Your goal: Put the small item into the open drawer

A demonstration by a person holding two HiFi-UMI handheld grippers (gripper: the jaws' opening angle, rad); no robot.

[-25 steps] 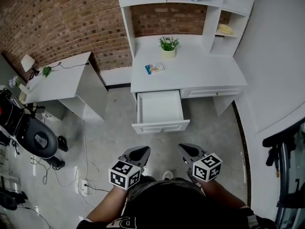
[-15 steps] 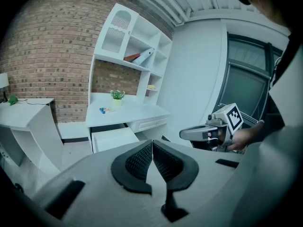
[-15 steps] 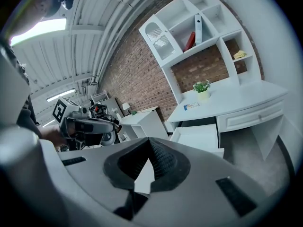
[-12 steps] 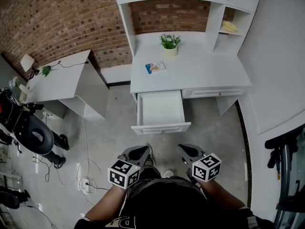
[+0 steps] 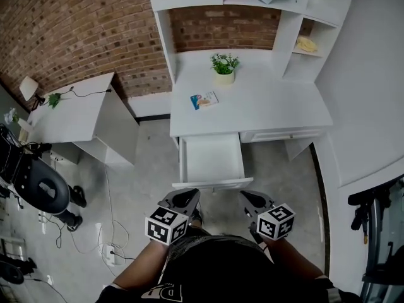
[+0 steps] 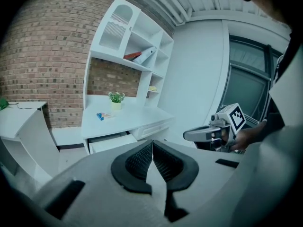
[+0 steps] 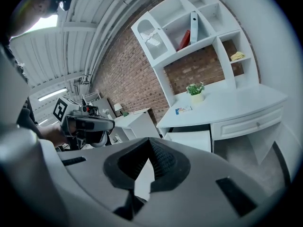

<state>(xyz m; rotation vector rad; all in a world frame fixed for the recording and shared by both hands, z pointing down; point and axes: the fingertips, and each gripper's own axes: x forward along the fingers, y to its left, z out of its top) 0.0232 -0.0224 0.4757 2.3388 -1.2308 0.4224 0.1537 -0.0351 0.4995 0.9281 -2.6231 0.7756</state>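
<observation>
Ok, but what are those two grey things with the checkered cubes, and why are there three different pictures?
Those are two hand-held grabbers, not a robot. A person holds the left gripper and the right gripper, and the cubes are part of them. The head view comes from a camera on the person's head, looking down. The other two pictures come from little cameras riding on each gripper, looking along its jaws. Both pairs of jaws are shut and hold nothing. Ahead stands a white desk with a potted plant and a small blue packet on top. Its drawer is pulled open.
</observation>
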